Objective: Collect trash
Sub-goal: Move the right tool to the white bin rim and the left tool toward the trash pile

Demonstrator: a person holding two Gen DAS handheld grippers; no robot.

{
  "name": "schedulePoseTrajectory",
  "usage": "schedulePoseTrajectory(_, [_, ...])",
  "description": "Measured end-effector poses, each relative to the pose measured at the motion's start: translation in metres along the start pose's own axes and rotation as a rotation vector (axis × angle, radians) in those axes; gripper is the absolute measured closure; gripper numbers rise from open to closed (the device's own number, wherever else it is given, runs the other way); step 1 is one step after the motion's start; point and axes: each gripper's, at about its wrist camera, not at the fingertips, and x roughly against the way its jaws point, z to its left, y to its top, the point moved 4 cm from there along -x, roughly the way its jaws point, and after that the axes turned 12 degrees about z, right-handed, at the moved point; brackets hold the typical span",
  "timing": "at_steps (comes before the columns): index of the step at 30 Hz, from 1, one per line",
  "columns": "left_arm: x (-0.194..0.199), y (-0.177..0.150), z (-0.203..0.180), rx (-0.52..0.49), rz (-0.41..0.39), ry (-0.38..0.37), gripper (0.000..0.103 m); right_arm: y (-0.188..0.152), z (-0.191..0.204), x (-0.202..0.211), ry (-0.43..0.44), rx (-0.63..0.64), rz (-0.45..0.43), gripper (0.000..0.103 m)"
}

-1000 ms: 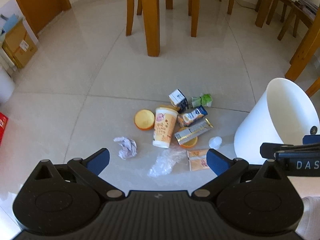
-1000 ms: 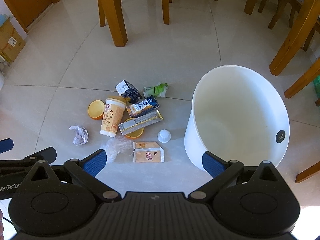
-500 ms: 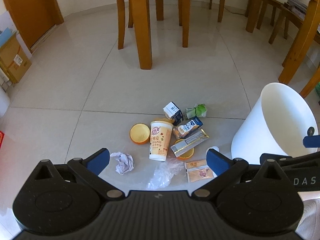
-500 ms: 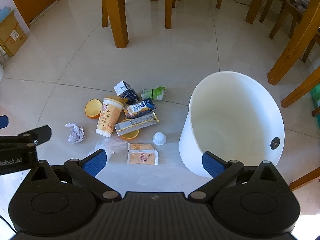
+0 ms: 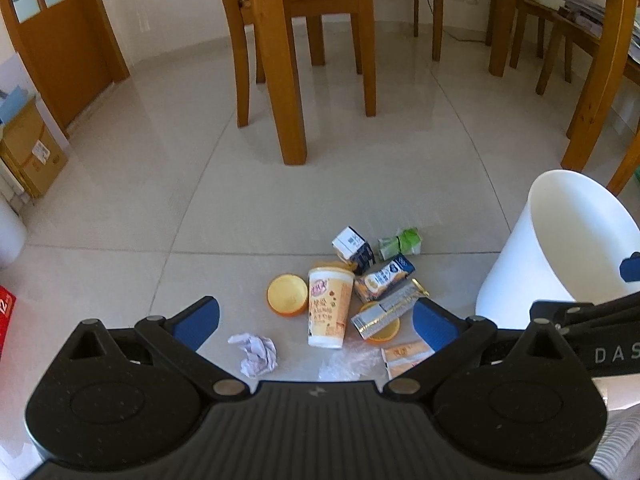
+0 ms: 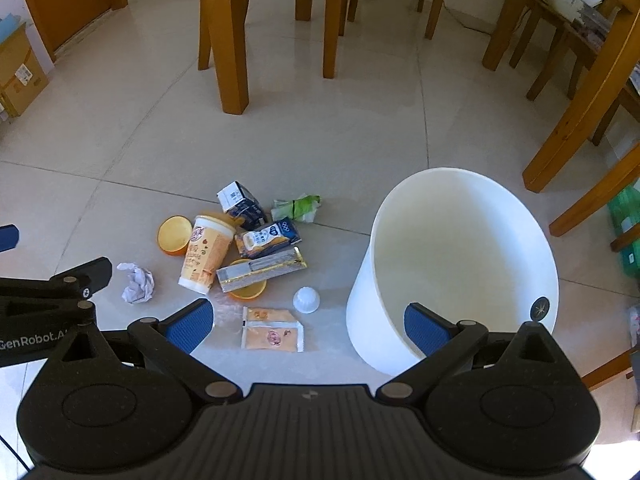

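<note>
Trash heaped on the tiled floor, just left of one white bin standing upright and empty. In the heap: one tall beige cup, upside down, printed in orange; two orange lids, one left of the cup, the other under a silver-gold wrapper; two small cartons, a dark one behind the cup and a blue-white one lying flat; one crushed green-white pack farthest back; one crumpled paper ball off to the left, apart from the rest; one small white cap nearest the bin; two orange sachets lying together, nearest; one clear plastic scrap, seen only from the left wrist. Left gripper spread wide above the heap, holding nothing. Right gripper likewise wide apart and empty, between heap and bin. Wooden chair legs farther back.
</note>
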Motion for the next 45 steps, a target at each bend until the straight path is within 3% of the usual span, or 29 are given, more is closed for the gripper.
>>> schedulePoseTrajectory(4, [-0.002,-0.003,-0.004,-0.009,-0.008,-0.005,0.001,-0.002,-0.005,-0.006,0.018,-0.016,0.052,0.0])
schedulePoseTrajectory(11, [-0.001,0.002,-0.009,-0.02,-0.032,-0.034,0.001,-0.003,-0.019,-0.004,-0.021,-0.07,0.017,0.0])
schedulePoseTrajectory(17, [0.005,0.006,-0.013,-0.048,-0.086,-0.038,0.001,0.001,-0.039,0.009,-0.158,-0.074,-0.035,0.0])
schedulePoseTrajectory(26, [0.004,0.0,-0.026,-0.101,-0.129,-0.055,0.001,0.005,-0.074,0.043,-0.277,-0.068,-0.068,0.0])
schedulePoseTrajectory(33, [0.004,-0.001,-0.033,-0.124,-0.149,-0.067,0.001,0.001,-0.103,0.064,-0.242,-0.126,-0.134,0.0])
schedulePoseTrajectory(36, [0.0,-0.001,-0.033,-0.116,-0.15,-0.077,0.001,0.0,-0.117,0.064,-0.271,-0.159,-0.149,0.0])
schedulePoseTrajectory(43, [-0.01,-0.001,-0.037,-0.135,-0.147,-0.082,0.001,0.003,-0.154,0.068,-0.247,-0.225,-0.264,0.0])
schedulePoseTrajectory(45, [-0.013,-0.002,-0.039,-0.135,-0.143,-0.094,0.001,0.007,-0.165,0.06,-0.271,-0.239,-0.231,0.0])
